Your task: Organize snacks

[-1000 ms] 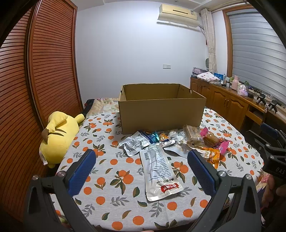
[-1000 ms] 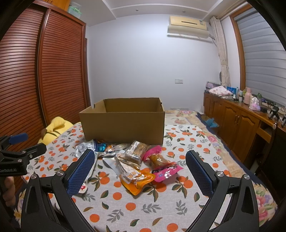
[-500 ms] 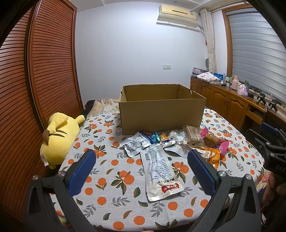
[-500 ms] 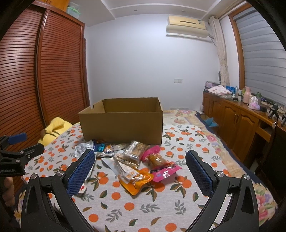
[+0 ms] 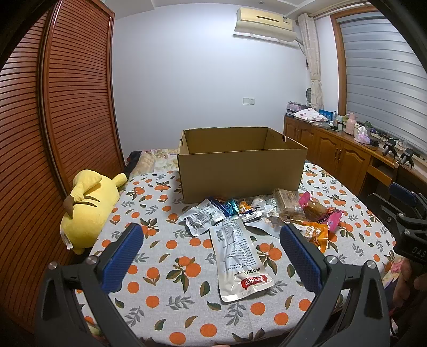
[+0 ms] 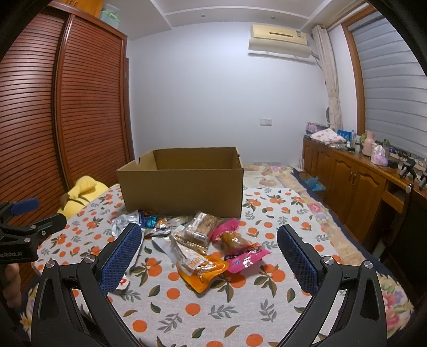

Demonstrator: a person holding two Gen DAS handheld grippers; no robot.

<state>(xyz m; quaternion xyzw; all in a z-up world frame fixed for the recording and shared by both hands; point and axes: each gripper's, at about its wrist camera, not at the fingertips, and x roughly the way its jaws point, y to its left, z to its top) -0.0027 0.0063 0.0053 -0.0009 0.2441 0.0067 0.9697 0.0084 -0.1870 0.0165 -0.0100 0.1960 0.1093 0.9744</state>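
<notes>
Left wrist view, left gripper [image 5: 212,256] fingers spread wide, empty, right gripper [image 6: 209,257] likewise, above snack packets [image 6: 210,240]

A home bedroom: louvred wooden wardrobe [image 5: 53,133] on the left, wall air conditioner [image 5: 265,20] above, yellow plush toy [image 5: 88,205] near.

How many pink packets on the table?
2: one packet beside the bar pack, one nearer, right of the orange pouch. Others may hide in the pile.
</notes>
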